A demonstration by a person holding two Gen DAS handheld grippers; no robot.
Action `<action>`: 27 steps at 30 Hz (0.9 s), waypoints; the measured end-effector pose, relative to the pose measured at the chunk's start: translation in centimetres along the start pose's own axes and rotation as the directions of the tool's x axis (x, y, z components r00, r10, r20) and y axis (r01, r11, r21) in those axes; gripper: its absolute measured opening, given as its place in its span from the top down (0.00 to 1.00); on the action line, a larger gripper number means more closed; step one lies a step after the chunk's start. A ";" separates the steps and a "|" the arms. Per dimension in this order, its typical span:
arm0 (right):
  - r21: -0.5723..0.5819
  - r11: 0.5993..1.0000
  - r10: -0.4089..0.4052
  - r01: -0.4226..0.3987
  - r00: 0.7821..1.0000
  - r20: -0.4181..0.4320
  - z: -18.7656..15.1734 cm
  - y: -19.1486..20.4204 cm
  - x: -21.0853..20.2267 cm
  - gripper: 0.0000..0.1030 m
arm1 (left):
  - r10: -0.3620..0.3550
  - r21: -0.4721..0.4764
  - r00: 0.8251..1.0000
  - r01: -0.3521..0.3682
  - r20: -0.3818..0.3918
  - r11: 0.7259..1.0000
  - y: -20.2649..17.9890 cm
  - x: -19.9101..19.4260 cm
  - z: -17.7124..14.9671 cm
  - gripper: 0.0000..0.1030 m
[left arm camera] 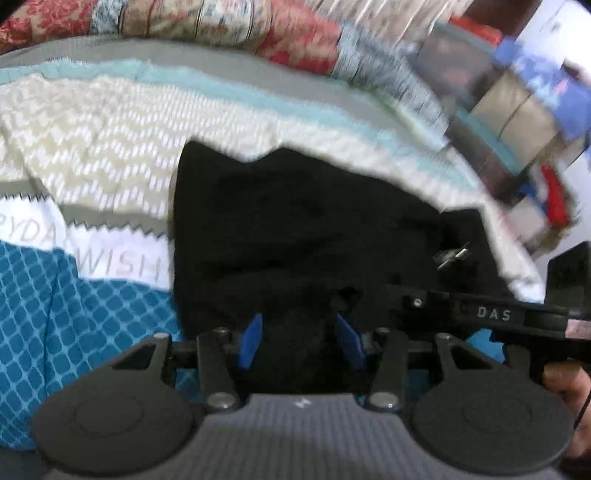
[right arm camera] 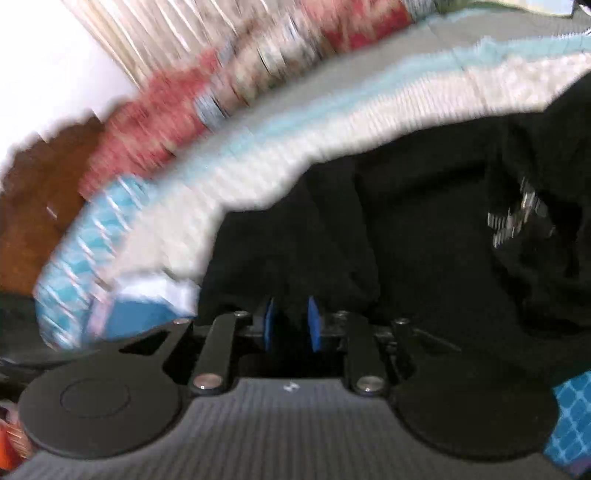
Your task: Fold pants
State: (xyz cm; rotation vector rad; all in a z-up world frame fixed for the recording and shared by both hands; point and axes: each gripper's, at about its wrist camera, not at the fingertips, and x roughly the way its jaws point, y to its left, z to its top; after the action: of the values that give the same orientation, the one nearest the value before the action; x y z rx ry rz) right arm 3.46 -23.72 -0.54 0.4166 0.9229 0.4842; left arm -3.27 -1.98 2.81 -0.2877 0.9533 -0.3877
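Black pants (left arm camera: 295, 229) lie bunched on a bed; they also fill the right wrist view (right arm camera: 424, 229). A silvery print or clasp shows on the cloth (left arm camera: 452, 254) and in the right wrist view (right arm camera: 517, 218). My left gripper (left arm camera: 299, 343) has its blue pads (left arm camera: 251, 343) apart with black cloth bunched between them. My right gripper (right arm camera: 291, 328) has its blue pads (right arm camera: 271, 325) close together, pinching a fold of the pants. The right gripper's body (left arm camera: 517, 317) shows at the right of the left wrist view. Both views are blurred.
The bed carries a blue lattice cover (left arm camera: 74, 314), a white and beige zigzag blanket (left arm camera: 110, 140) with teal and grey stripes, and a red patterned quilt (left arm camera: 288, 33) behind. Brown wooden furniture (right arm camera: 37, 206) stands at the left of the right wrist view.
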 end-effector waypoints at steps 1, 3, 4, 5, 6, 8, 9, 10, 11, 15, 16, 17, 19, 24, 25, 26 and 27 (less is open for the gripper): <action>0.017 1.000 0.009 -0.009 1.000 0.000 0.1 -0.1 0.3 0.87 | -0.005 -0.009 1.000 0.005 0.004 1.000 0.3 0.2 0.1 0.57; 0.028 1.000 0.004 -0.004 1.000 -0.009 0.9 0.3 0.2 0.87 | -0.024 -0.060 1.000 0.023 -0.008 0.998 0.8 0.0 0.7 0.57; 0.014 1.000 0.010 -0.010 1.000 0.001 1.0 0.5 -0.7 0.84 | -0.038 -0.079 0.999 0.037 -0.006 0.996 0.9 -0.4 1.0 0.57; 0.000 1.000 0.017 -0.017 1.000 0.026 1.2 0.5 -1.9 0.82 | -0.047 -0.083 0.999 0.047 0.004 0.995 0.9 -0.9 1.3 0.56; -0.008 1.000 0.024 -0.024 0.997 0.072 1.1 0.0 -3.8 0.78 | -0.049 -0.080 0.999 0.051 0.024 0.995 0.8 -1.6 1.5 0.56; -0.004 1.000 0.013 -0.013 0.983 0.185 1.4 -1.2 -7.6 0.50 | -0.064 -0.074 0.995 0.070 0.078 0.995 1.0 -3.1 2.1 0.54; 0.002 1.000 -0.012 0.012 0.968 0.252 1.5 -2.0 -9.4 0.45 | -0.076 -0.075 0.992 0.084 0.103 0.994 0.9 -3.8 2.6 0.54; 0.015 0.998 -0.058 0.056 0.947 0.315 1.5 -3.1 -11.2 0.44 | -0.083 -0.079 0.989 0.093 0.123 0.993 0.8 -4.3 3.1 0.54; 0.033 0.994 -0.110 0.105 0.925 0.364 1.5 -4.1 -12.8 0.42 | -0.083 -0.080 0.987 0.094 0.134 0.992 0.7 -4.6 3.5 0.54; 0.213 0.947 -0.316 0.241 0.822 0.474 0.9 -10.4 -17.4 0.27 | -0.102 -0.079 0.986 0.114 0.135 0.990 -0.7 -4.2 5.1 0.54; 0.254 0.934 -0.348 0.252 0.807 0.478 0.5 -11.9 -17.9 0.27 | -0.109 -0.078 0.986 0.119 0.125 0.990 -1.2 -3.8 5.3 0.54; 0.297 0.917 -0.384 0.267 0.795 0.470 0.2 -13.4 -18.0 0.27 | -0.115 -0.078 0.987 0.124 0.113 0.989 -1.7 -3.5 5.4 0.54; 0.369 0.891 -0.418 0.264 0.793 0.443 -0.4 -15.7 -17.4 0.27 | -0.132 -0.072 0.988 0.138 0.085 0.988 -2.6 -2.6 5.4 0.53; 0.437 0.882 -0.369 0.176 0.835 0.408 -1.6 -19.3 -15.5 0.26 | -0.151 -0.025 0.988 0.151 0.027 0.988 -5.3 -1.2 5.1 0.51; 0.426 0.886 -0.370 0.184 0.834 0.410 -1.8 -19.0 -15.2 0.26 | -0.156 -0.015 0.988 0.156 0.019 0.988 -5.8 -0.9 5.4 0.50; 0.413 0.889 -0.374 0.195 0.831 0.412 -1.8 -18.5 -15.0 0.30 | -0.161 -0.009 0.987 0.161 0.013 0.987 -6.3 -0.7 5.6 0.49; 0.400 0.894 -0.366 0.201 0.842 0.395 -1.6 -18.1 -14.7 0.68 | -0.165 -0.005 0.986 0.166 0.008 0.986 -6.6 -0.6 5.8 0.48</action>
State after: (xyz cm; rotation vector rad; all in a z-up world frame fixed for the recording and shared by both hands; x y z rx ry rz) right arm -1.53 -46.53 -1.48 0.6668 0.5829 -0.0690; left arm -0.02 -7.24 9.13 -0.3749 0.9261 -0.5357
